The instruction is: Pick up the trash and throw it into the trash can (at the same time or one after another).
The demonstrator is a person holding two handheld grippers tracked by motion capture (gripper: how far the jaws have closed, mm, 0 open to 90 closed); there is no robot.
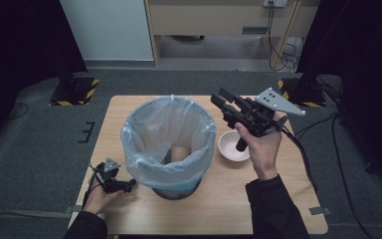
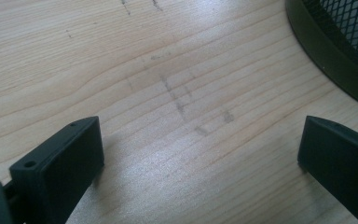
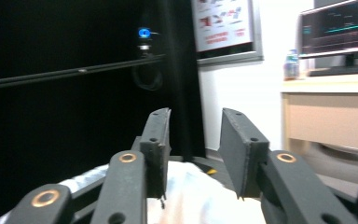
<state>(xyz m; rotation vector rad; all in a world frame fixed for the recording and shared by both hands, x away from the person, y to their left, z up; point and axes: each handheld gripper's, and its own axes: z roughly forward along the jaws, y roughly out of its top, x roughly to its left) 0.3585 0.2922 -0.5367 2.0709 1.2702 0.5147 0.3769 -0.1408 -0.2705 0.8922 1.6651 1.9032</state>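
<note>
At the bin's [image 1: 169,144] two o'clock rim, right gripper [image 1: 222,102] hovers, jaws parted, empty; drop looks done, bowl [image 1: 230,144] probably next; left gripper [image 1: 128,185] idles, released.

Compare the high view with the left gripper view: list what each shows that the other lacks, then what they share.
High view alone: the plastic liner in the bin, a white bowl beside it, and the right tool held over the bin's rim, nothing between its jaws. Left gripper view alone: faint grey marks on the wood and the bin's mesh wall up close. Shared: the wooden table, the bin's dark base and the open left tool.
</note>
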